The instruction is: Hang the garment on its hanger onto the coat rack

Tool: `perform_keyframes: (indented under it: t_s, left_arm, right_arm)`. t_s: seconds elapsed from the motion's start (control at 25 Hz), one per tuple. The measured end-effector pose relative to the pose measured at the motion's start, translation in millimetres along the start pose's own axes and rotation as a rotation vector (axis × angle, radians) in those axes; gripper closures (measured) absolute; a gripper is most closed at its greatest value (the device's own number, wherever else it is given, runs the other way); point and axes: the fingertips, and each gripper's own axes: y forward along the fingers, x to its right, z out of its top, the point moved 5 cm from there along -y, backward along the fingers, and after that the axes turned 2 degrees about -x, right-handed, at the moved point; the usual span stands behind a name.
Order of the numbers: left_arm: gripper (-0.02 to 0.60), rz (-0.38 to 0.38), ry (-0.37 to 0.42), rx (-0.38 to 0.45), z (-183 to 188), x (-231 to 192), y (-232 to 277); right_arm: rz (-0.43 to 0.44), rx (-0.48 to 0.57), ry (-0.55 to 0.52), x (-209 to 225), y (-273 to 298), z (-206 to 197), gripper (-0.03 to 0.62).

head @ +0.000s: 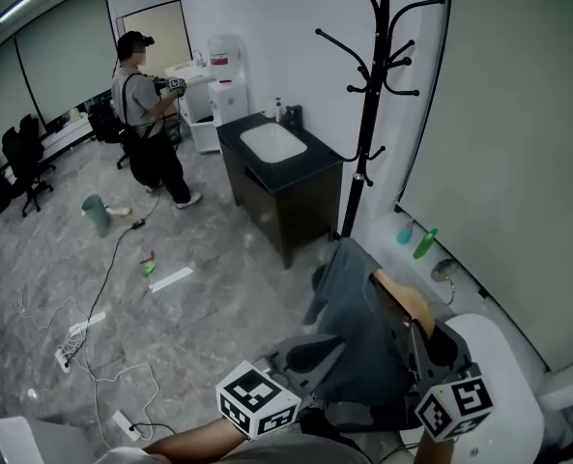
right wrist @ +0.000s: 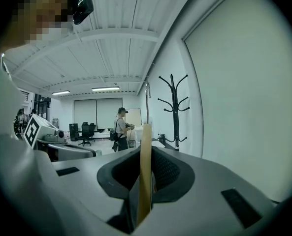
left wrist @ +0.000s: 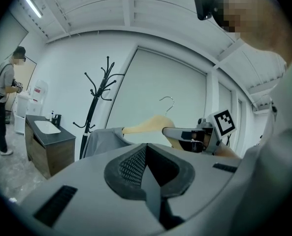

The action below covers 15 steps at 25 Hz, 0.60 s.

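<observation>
Black coat rack (head: 371, 104) stands by the wall, apart from the grey garment (head: 363, 327), which is draped on its wooden hanger (head: 409, 298) down front. Right gripper (right wrist: 145, 181) pinches the hanger's edge. Left gripper (left wrist: 148, 178) is pressed together on nothing, near the cloth.

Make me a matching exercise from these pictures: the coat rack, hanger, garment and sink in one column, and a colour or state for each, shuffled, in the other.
Things
1. coat rack
2. hanger
3. garment
4. sink

Colour or state
A. grey, draped over the hanger
B. white, set into a dark cabinet
C. black, upright, with bare hooks
D. wooden, clamped in the right claw

Pairs: 1-C, 2-D, 3-A, 4-B
</observation>
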Motion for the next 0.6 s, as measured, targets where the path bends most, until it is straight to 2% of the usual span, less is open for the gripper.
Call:
perform_keyframes:
  t_s: [0.32,0.6]
  left_arm:
    - [0.577,0.012,0.011,0.016,39,-45,93]
    - [0.577,0.017,0.02,0.02,61,-79,143]
  right_arm:
    - [0.017,0.012,-0.032,79,63,31,0.531]
    - [-0.033,0.021,-0.041,131,101,51,0.531]
